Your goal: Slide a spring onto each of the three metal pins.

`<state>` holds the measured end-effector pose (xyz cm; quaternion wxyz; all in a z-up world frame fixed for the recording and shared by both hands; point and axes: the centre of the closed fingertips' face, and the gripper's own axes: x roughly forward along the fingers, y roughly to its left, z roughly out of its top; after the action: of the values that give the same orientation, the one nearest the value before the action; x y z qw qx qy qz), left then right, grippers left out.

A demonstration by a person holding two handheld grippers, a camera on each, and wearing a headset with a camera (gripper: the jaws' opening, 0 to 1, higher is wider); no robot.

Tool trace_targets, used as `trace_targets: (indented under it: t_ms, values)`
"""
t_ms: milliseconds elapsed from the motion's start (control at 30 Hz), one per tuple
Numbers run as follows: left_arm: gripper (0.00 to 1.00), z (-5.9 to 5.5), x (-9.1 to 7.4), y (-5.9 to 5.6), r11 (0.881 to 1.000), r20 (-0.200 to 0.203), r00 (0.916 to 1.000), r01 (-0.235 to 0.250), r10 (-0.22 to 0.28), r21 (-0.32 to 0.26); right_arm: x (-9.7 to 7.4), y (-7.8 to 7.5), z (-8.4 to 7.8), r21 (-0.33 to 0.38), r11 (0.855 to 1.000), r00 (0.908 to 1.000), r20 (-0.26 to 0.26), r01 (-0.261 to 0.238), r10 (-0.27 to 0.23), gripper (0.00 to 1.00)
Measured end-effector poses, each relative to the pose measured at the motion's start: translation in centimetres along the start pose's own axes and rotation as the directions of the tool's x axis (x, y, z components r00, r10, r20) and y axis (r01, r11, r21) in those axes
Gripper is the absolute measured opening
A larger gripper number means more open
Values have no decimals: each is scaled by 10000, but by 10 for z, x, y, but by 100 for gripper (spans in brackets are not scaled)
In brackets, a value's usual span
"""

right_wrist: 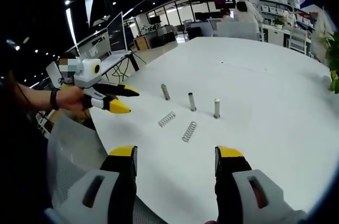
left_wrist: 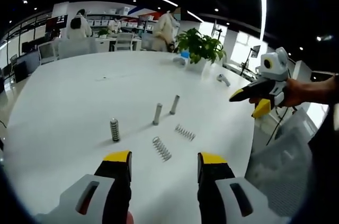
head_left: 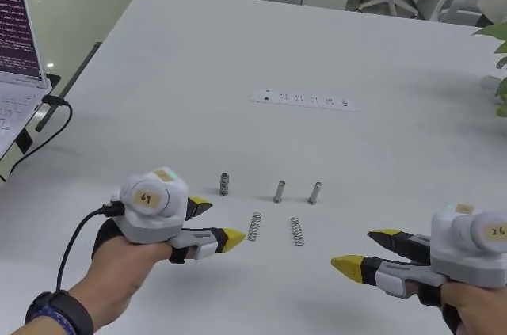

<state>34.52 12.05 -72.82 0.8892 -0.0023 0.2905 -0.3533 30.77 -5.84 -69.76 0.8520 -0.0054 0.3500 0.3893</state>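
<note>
Left gripper point(head_left: 219, 222) hangs at seven o'clock in the head view, jaws spread wide and nothing between them. In its own view the yellow fingertips point(left_wrist: 117, 156) stand well apart over the white table point(head_left: 238, 50). Right gripper point(head_left: 355, 248) sits over at five o'clock, jaws gaping just as wide, nothing gripped there either. Both hover above the tabletop, tips aimed inward at the work between them.

And the work: three metal pins stand upright in a row near the centre of the head view. The left pin point(head_left: 224, 184) wears a fitted spring point(head_left: 224, 187) coiled around it. The middle pin point(head_left: 279, 191) and right pin point(head_left: 314, 192) are bare steel.

Two more springs lie flat on the table, on the near side of that row. The first loose spring point(head_left: 254, 226) rests at seven o'clock from the middle pin, near the left gripper's yellow tip but clear of it. The second loose spring point(head_left: 296, 230) lies at five o'clock from that same pin, well apart from the right gripper.

Up at twelve o'clock sits a white power strip point(head_left: 301, 100). An open laptop point(head_left: 16, 58) is at ten o'clock, and green leaves point(head_left: 499, 58) poke in at two o'clock.
</note>
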Motion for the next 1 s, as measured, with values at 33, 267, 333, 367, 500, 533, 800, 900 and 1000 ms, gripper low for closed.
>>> trace_targets:
  t_ms: [33,267,333,367,500,533,800,900,1000]
  values:
    - [44,-1,3,-1,10000,-40,10000,9,-9,-26,-1,0,0,20,10000,10000,7,13,-13,57]
    - [43,-7,26,-5,9999,-319,9994,124,-127,-83,-4,1,-5,147,9999,10000,5,49,-49,57]
    - [43,-9,33,-7,9998,-435,9989,173,-175,-42,-5,1,-6,125,9999,10000,-7,46,-46,57]
    - [43,-9,36,-7,9998,-456,9988,190,-193,-70,-6,1,-7,122,9999,10000,-14,59,-58,57]
    - [40,-13,49,-8,9997,-667,9975,224,-223,2,-9,-2,-7,192,9997,9999,7,132,-132,57]
    - [40,-14,53,-9,9996,-725,9970,281,-277,48,-9,-3,-7,200,9997,9999,7,139,-139,57]
    - [36,-21,69,1,10000,-985,9951,58,-63,-53,-12,-7,-7,250,9994,9997,-1,232,-232,56]
    - [34,-24,73,4,9998,-1061,9943,-68,49,-176,-11,-8,-8,274,9993,9997,-29,238,-237,56]
    - [32,-28,76,5,9998,-1185,9929,-102,83,-153,-10,-7,-9,233,9995,9997,-78,222,-221,56]
